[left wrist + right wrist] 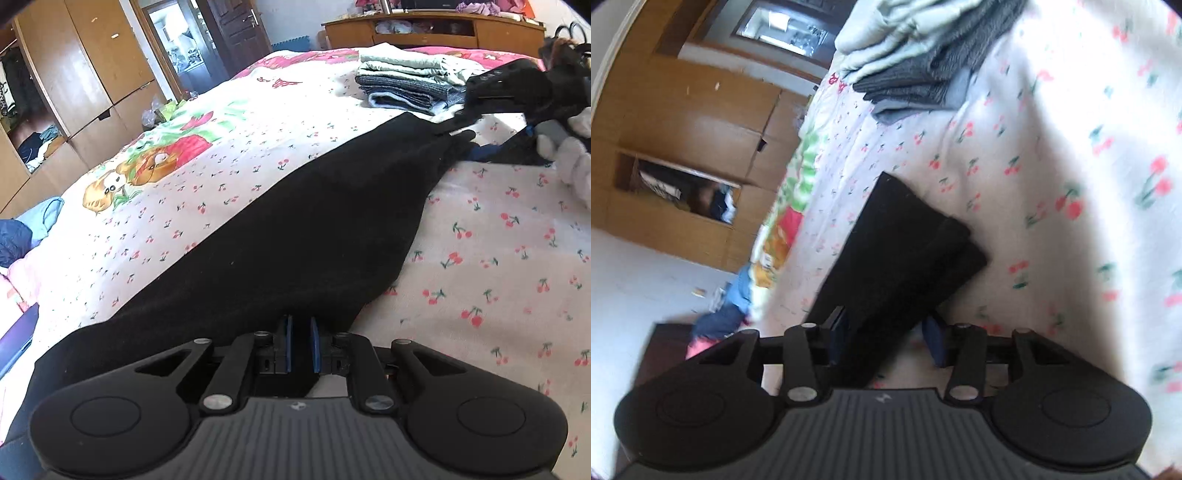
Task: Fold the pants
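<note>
Black pants [295, 229] lie stretched in a long strip across the cherry-print bed sheet [498, 240], from near left to far right. My left gripper [300, 343] sits at their near end, its blue pads a narrow gap apart with black cloth filling that gap. In the right wrist view, which is rolled on its side, the doubled far end of the pants [905, 251] runs between the spread fingers of my right gripper [886, 338]. The cloth lies against the left finger, with clear space at the right pad. The right gripper [465, 118] also shows at the pants' far end.
A stack of folded clothes [410, 85] sits on the bed just beyond the pants' far end, close to the right gripper. A gloved hand [569, 155] holds that gripper. A wooden wardrobe [74, 74] stands past the bed's left side, a low cabinet [436, 26] behind. Loose blue clothes [29, 229] lie at the left.
</note>
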